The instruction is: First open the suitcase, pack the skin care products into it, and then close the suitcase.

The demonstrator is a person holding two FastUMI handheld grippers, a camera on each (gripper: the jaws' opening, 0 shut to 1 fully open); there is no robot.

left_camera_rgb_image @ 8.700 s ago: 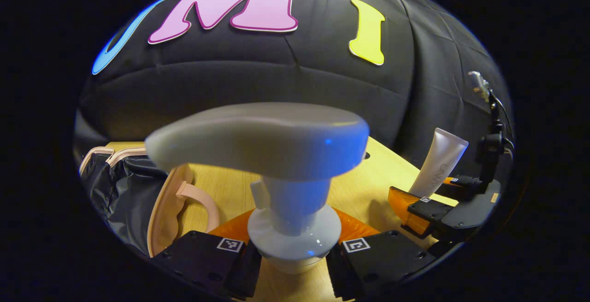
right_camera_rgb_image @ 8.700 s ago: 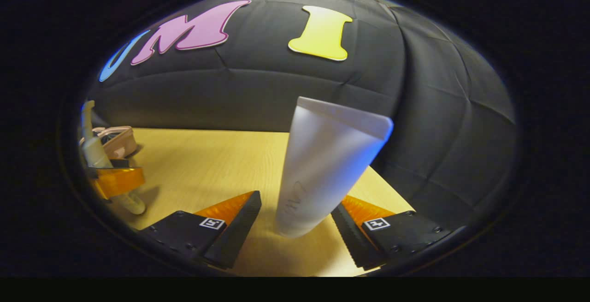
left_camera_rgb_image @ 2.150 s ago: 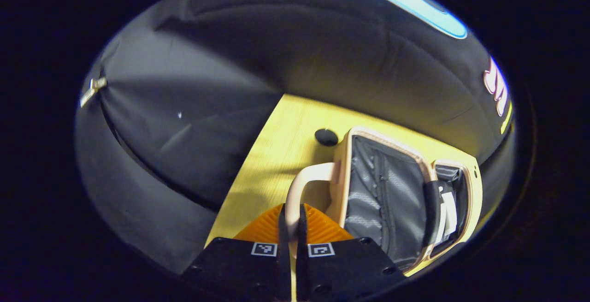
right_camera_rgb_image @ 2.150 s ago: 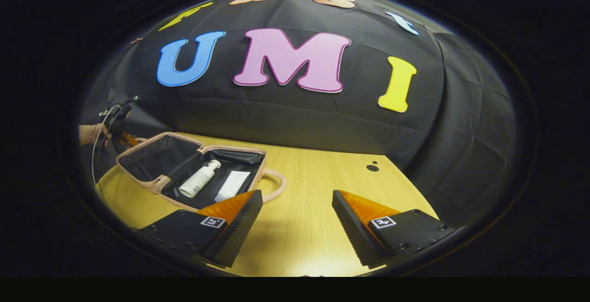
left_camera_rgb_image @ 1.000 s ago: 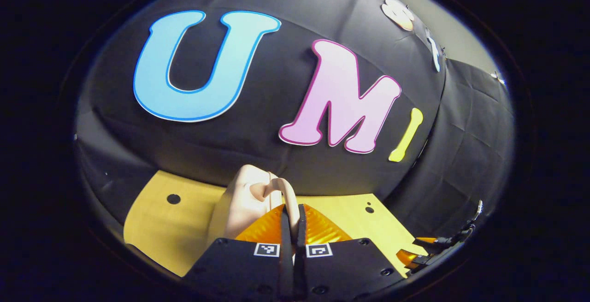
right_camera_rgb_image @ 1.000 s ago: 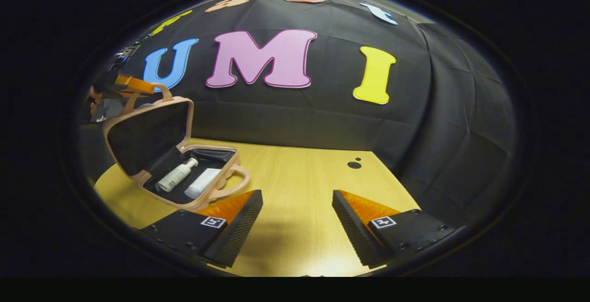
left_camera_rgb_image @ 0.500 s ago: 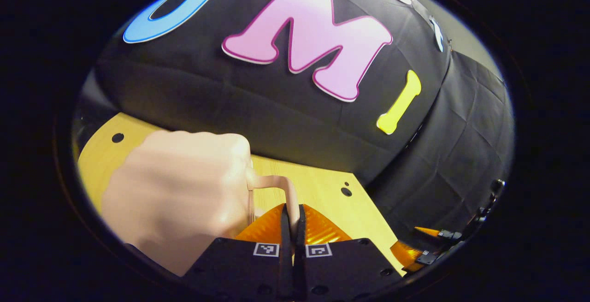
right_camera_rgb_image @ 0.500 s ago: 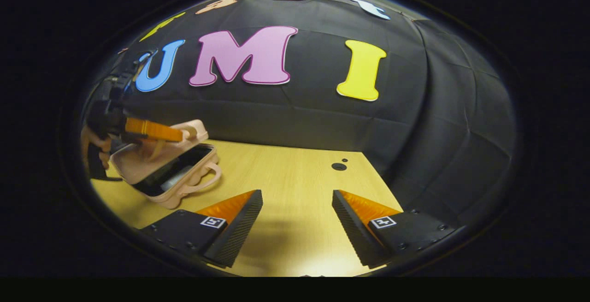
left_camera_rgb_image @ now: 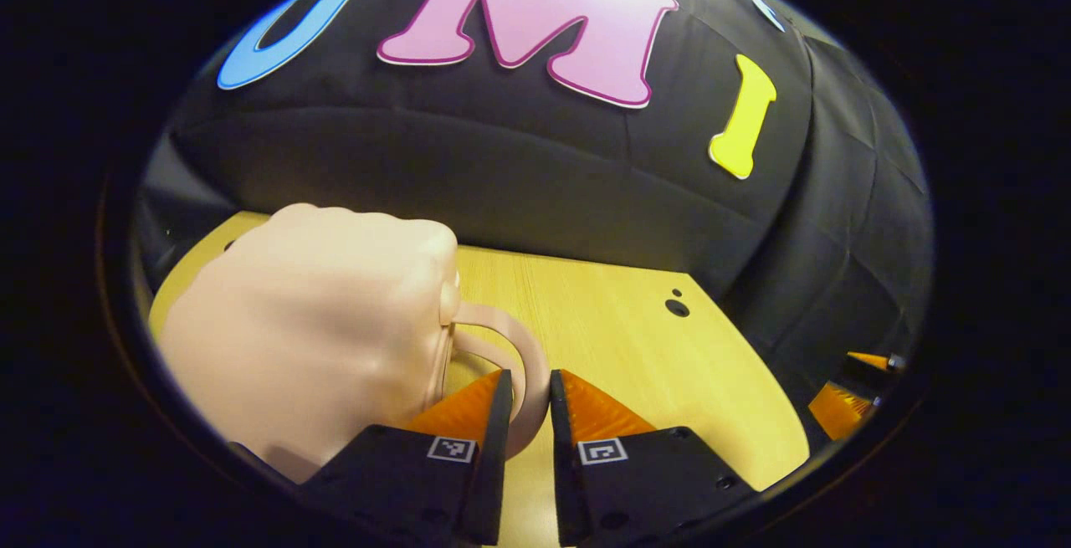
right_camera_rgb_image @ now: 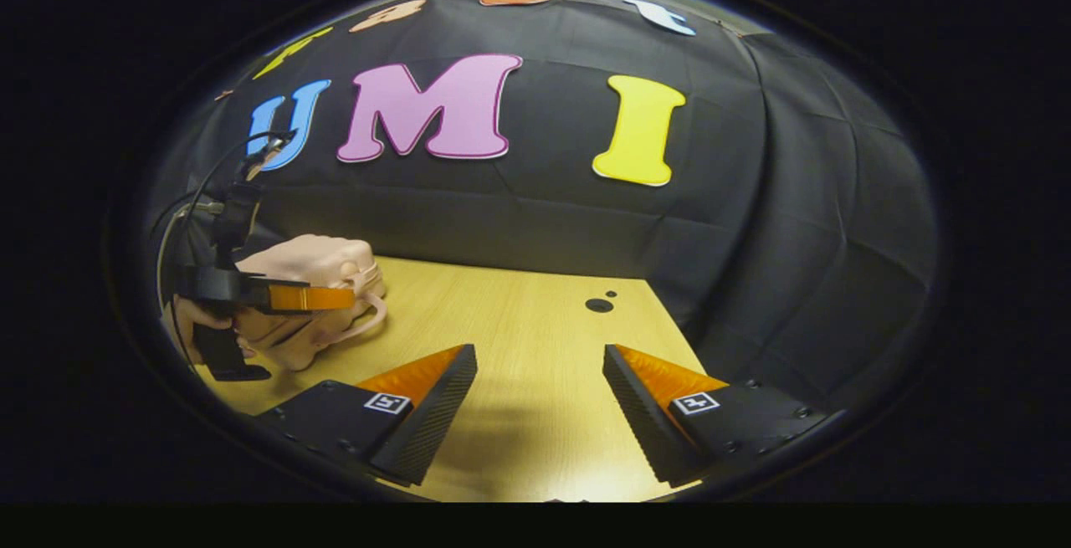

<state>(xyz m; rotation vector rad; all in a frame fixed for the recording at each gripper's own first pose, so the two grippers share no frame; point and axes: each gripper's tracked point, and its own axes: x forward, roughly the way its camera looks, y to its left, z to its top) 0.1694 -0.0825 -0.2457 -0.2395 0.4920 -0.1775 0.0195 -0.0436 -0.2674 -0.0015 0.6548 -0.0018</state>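
Note:
The pink suitcase [left_camera_rgb_image: 318,330] lies closed on the wooden table [left_camera_rgb_image: 636,339]; the skin care products are hidden inside it. Its looped handle [left_camera_rgb_image: 523,355] passes between the fingers of my left gripper [left_camera_rgb_image: 527,385], which stand slightly apart around it, so this gripper is open. In the right gripper view the suitcase [right_camera_rgb_image: 314,263] sits at the far left, with the left gripper [right_camera_rgb_image: 314,298] at its handle side and a hand [right_camera_rgb_image: 188,318] behind it. My right gripper [right_camera_rgb_image: 540,364] hovers open over bare table, nothing between its fingers, well right of the suitcase.
Two small dark holes [right_camera_rgb_image: 598,305] mark the table near its back right corner. The booth's black cloth wall runs close behind the table. The right gripper's tips [left_camera_rgb_image: 841,402] show low at the right edge of the left gripper view.
The suitcase lid has come down from half-raised to fully closed. My left gripper's fingers, pinched on the handle before, have parted a little. The right gripper has stayed open and nearly still.

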